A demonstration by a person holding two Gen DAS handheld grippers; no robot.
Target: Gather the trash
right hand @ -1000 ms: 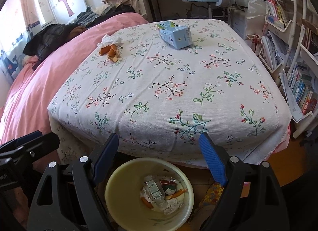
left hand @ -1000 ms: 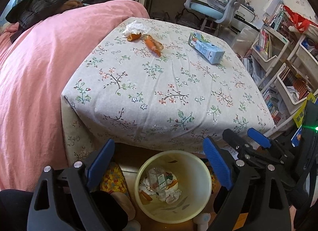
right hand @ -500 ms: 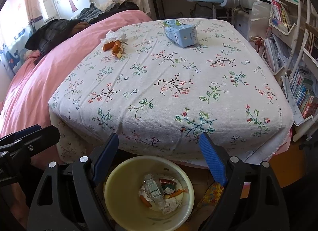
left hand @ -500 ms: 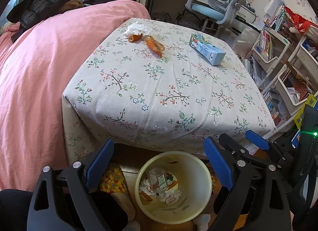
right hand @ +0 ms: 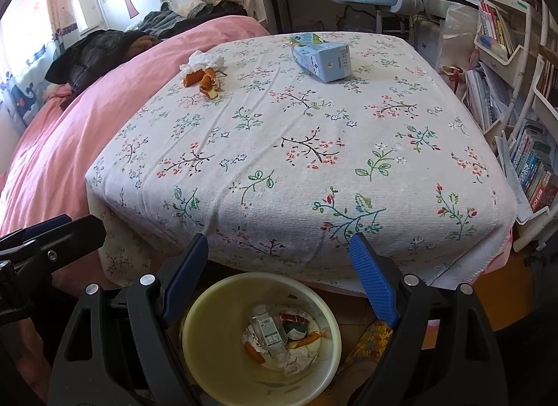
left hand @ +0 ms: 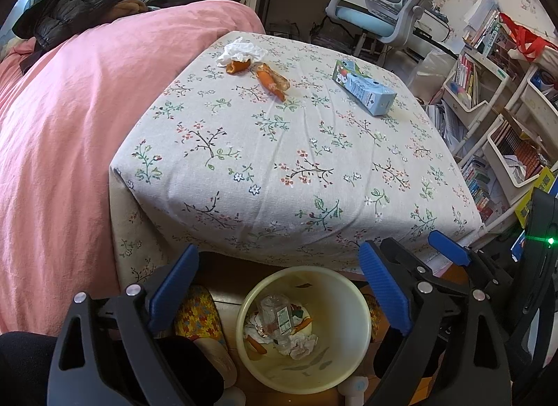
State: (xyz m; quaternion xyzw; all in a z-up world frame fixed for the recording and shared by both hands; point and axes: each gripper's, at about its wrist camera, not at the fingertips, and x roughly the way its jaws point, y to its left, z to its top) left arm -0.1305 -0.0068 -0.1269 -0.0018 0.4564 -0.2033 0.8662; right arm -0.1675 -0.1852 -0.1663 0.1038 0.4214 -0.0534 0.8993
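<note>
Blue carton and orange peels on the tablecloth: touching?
Apart. The left wrist view shows the blue carton and orange peels separated by bare floral tablecloth.

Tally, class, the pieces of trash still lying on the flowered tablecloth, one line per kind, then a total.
Crumpled white tissue: 1
Orange peel pieces: 2
Blue carton: 1
Total: 4

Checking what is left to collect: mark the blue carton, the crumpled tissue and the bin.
blue carton point(right hand: 321, 57), right wrist view, on its top face.
crumpled tissue point(left hand: 241, 52), left wrist view, on its white middle.
bin point(left hand: 352, 336), left wrist view, on its bare inner wall.
</note>
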